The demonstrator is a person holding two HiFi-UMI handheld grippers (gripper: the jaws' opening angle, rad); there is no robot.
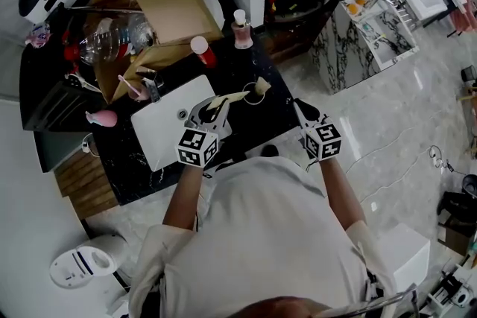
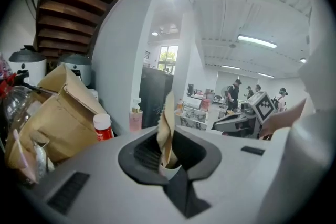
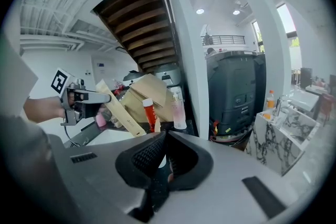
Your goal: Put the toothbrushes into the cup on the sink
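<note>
The left gripper's [image 1: 212,112] jaws pinch a paper-wrapped toothbrush [image 1: 235,95] by 1 end. They hold it over the edge of the sink [image 1: 168,132], free end toward 2 o'clock, probably offered up for unwrapping. At 3 o'clock, over the black worktop [image 1: 257,123], the right gripper's [image 1: 304,115] jaws are pressed together, apparently empty. I cannot pick out the cup.

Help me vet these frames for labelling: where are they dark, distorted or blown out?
Head view: dim, the black counter swallows detail. Left gripper view: fisheye bending, black corners, wrapped toothbrush close and soft. Right gripper view: same distortion, window blown out.
</note>
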